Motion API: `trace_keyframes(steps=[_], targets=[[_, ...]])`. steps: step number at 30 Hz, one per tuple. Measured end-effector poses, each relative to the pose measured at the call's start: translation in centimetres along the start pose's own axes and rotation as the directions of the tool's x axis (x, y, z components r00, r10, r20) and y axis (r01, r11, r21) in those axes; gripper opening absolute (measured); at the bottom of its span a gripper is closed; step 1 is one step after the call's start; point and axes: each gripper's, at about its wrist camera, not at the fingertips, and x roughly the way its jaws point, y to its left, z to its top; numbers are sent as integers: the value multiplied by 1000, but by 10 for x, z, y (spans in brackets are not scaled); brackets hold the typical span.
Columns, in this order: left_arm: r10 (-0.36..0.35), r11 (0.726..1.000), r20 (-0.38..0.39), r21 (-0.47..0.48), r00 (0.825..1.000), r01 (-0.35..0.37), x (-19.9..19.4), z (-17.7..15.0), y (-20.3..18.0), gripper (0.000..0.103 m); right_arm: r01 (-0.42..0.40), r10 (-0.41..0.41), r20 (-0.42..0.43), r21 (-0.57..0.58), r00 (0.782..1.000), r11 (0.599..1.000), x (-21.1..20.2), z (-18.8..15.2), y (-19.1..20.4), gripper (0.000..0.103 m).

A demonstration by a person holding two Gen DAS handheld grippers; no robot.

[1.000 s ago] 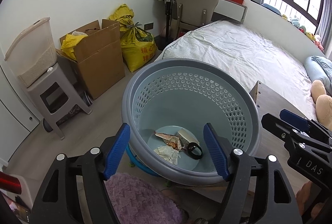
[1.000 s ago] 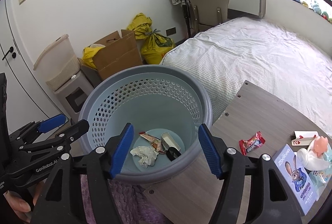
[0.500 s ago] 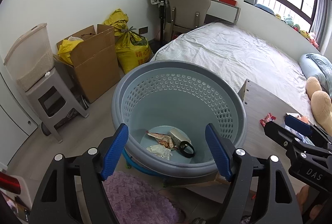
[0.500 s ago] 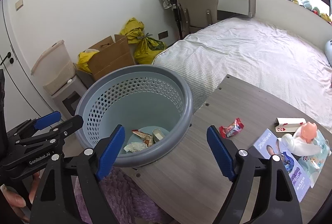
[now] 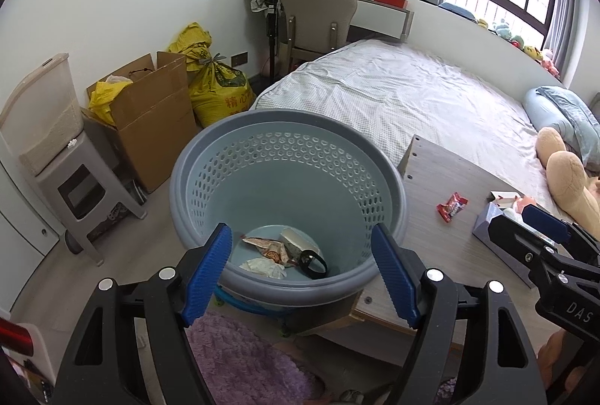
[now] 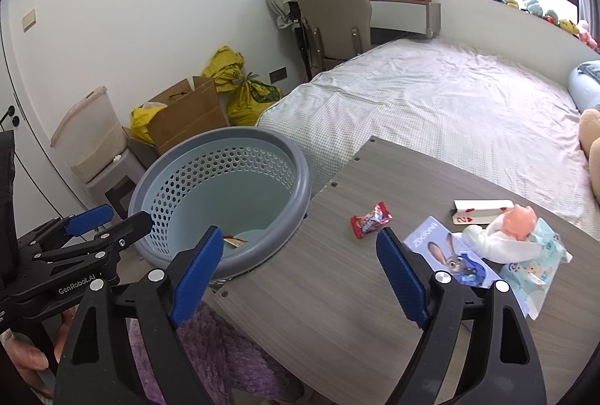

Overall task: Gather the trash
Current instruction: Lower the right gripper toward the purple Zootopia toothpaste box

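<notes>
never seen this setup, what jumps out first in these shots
A big grey perforated basket fills the middle, standing at the table's left edge, with wrappers in its bottom. A red candy wrapper lies alone on the table just right of it. A made bed spreads behind.

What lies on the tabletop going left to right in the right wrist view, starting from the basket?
Blue basket → red candy wrapper → Zootopia booklet → playing-card box → pink doll with white cloth → light blue wipes pack.
</notes>
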Motion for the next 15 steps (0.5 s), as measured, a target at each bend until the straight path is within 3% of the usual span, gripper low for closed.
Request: trace_keyframes(steps=[15], targets=[[-56, 997, 1, 44, 998, 56, -10, -9, -36, 73, 51, -52, 27, 39, 998, 998, -31, -15, -30, 84]])
